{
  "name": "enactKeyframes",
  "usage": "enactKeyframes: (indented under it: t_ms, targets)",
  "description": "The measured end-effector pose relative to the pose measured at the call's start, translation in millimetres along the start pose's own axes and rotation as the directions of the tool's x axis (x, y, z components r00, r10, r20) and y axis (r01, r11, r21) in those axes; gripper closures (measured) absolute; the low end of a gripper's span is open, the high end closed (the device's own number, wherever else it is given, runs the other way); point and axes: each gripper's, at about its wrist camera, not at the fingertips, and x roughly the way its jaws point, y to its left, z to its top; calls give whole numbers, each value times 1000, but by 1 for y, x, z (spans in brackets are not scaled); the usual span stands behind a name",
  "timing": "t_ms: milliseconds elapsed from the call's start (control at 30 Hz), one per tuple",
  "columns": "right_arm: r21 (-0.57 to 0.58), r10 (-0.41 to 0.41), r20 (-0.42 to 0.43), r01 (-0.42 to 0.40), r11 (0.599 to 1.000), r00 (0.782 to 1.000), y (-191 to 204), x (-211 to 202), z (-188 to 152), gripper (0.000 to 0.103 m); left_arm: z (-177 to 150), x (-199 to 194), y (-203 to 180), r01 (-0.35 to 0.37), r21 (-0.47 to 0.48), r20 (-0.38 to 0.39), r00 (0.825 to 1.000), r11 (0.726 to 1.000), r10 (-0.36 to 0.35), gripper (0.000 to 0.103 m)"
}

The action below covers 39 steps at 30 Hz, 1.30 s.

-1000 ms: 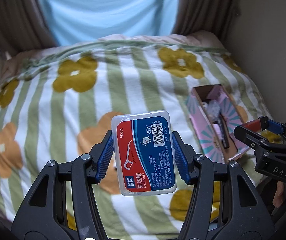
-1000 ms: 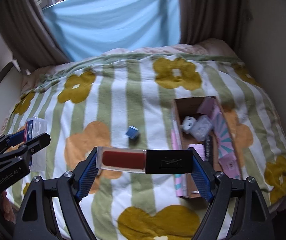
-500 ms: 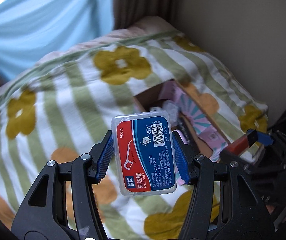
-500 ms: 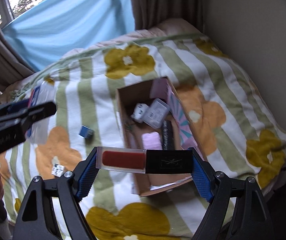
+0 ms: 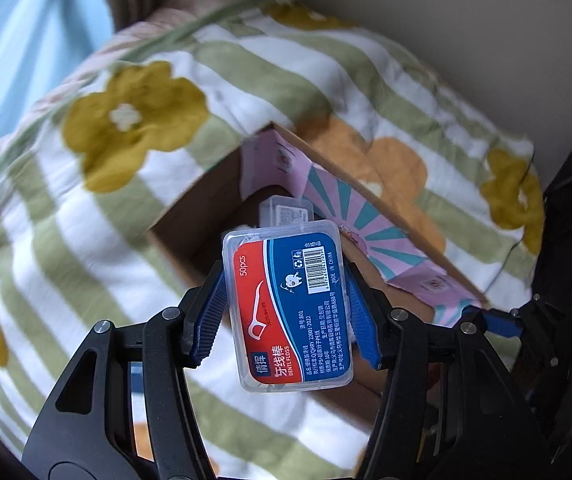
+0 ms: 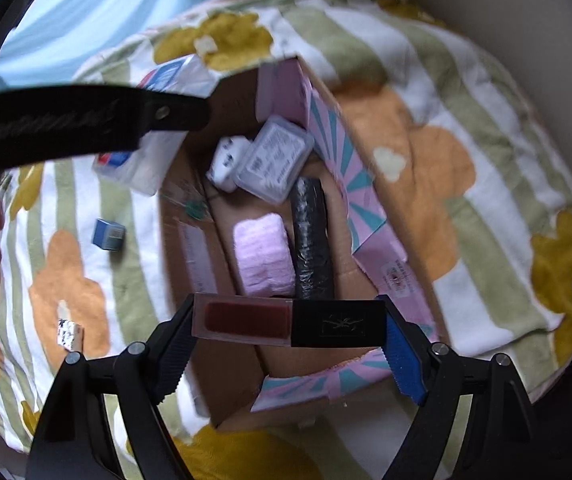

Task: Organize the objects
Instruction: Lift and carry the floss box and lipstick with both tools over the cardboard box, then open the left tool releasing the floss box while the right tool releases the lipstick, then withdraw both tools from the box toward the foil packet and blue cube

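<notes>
My left gripper [image 5: 286,312] is shut on a clear dental floss box [image 5: 288,308] with a red and blue label, held above the near left corner of an open cardboard box [image 5: 206,196]. My right gripper [image 6: 290,326] is shut on a lip gloss tube [image 6: 286,320], red with a black cap, held crosswise over the near end of the same box [image 6: 190,248]. Inside lie a clear plastic case [image 6: 274,158], a white plug [image 6: 226,160], a black roll [image 6: 312,236] and a pink pad [image 6: 262,254]. The left gripper with its floss box [image 6: 146,168] shows at upper left in the right wrist view.
The box sits on a bed with a striped floral quilt [image 6: 466,184]. A small blue cube [image 6: 108,234] and a patterned white cube [image 6: 69,334] lie on the quilt left of the box. A beige wall [image 5: 466,20] is on the right, a blue curtain [image 5: 14,60] behind.
Both grippers have moved forward and to the right over the cardboard box, which now fills the middle of both views. Each still holds its object.
</notes>
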Motion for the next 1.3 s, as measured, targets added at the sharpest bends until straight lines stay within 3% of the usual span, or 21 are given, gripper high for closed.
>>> enactKeyframes:
  t_ms: [233, 400, 533, 567, 633, 733, 967, 1300]
  targets:
    - [82, 20, -57, -15, 997, 998, -8, 38, -1, 22, 5, 72, -11, 13, 89, -100, 995, 996, -4, 50]
    - [118, 31, -70, -22, 993, 997, -13, 46, 0, 22, 3, 86, -11, 22, 105, -121, 993, 994, -9, 50]
    - [139, 26, -86, -14, 990, 996, -17, 49, 2, 22, 3, 87, -15, -22, 141, -118, 992, 990, 39, 48]
    - [144, 33, -94, -19, 989, 995, -18, 51, 2, 20, 3, 86, -16, -28, 148, -119, 992, 989, 46, 32]
    - [170, 55, -61, -44, 984, 997, -21, 48, 1, 3, 4, 83, -18, -43, 164, -114, 991, 986, 62, 1]
    - [181, 73, -30, -67, 981, 997, -22, 42, -2, 0, 3, 75, -18, -30, 169, -87, 995, 985, 45, 0]
    - [171, 46, -23, -41, 984, 999, -20, 34, -7, 0, -3, 73, -10, -15, 143, -117, 993, 990, 32, 0]
    - [140, 15, -10, -13, 990, 1000, -17, 19, -5, 0, -9, 51, -14, -33, 144, -99, 994, 989, 47, 0]
